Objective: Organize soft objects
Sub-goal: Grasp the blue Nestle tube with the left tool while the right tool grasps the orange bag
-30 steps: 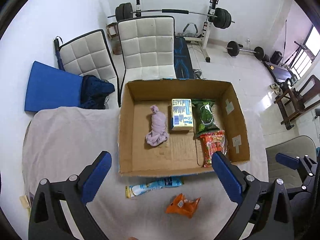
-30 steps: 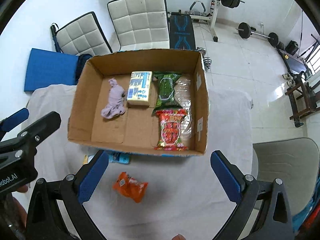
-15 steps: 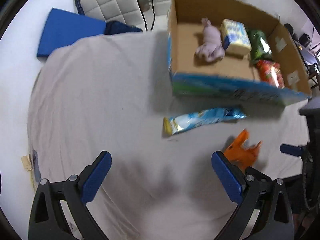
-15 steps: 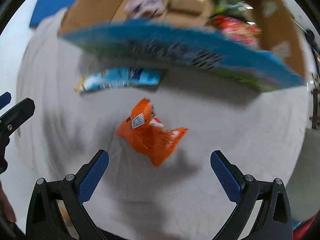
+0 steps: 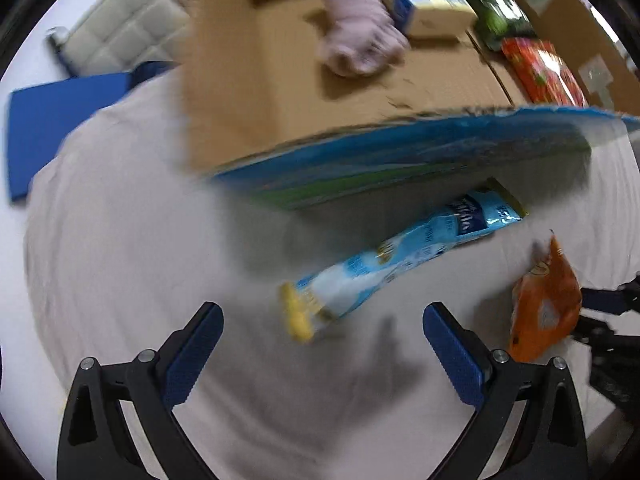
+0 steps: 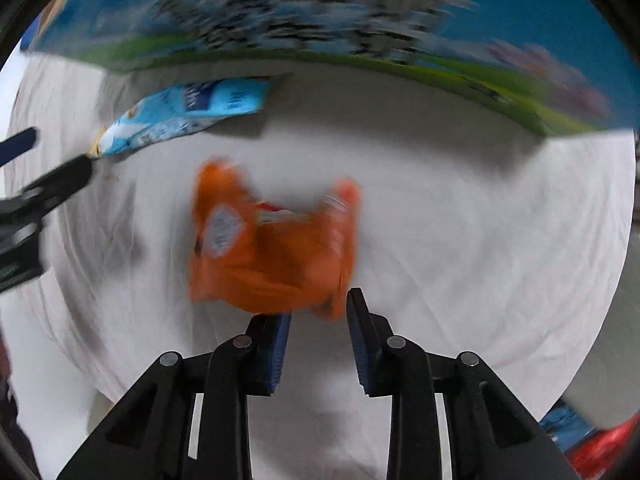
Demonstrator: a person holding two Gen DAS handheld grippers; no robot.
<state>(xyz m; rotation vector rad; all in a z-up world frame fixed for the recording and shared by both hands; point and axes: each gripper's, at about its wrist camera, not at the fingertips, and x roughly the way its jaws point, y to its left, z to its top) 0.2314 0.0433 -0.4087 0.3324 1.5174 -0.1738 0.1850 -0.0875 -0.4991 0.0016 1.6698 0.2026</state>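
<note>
In the right wrist view, the right gripper (image 6: 319,312) is seen pointed down at the cloth (image 6: 460,240), its jaws drawn in to a narrow gap. The near edge of the orange packet (image 6: 272,252) is met by the blue pads (image 6: 280,344), and a lower corner of the packet sits in the gap; whether it is truly pinched cannot be told through the blur. The packet lies crumpled on the cloth. Beyond it and to the left, the blue sachet (image 6: 188,114) is laid flat, with the left gripper's black frame (image 6: 36,208) just beside its yellow end. Farther off, the printed blue and green wall of the box (image 6: 320,28) fills the top of the view.

In the left wrist view, the left gripper (image 5: 322,334) is held wide, nothing between its fingers. The yellow end of the sachet (image 5: 400,256) lies just ahead of the gap, the rest running away to the upper right toward the box. The orange packet (image 5: 544,304) is seen to the right, beside the right finger. Behind the sachet stands the box (image 5: 240,80), and inside it are found a pale purple cloth bundle (image 5: 360,44), a yellow and blue carton (image 5: 424,0), a green bag (image 5: 500,16) and a red bag (image 5: 540,72). Beyond the table, a blue mat (image 5: 52,120) and a white chair (image 5: 124,36) are visible.
</note>
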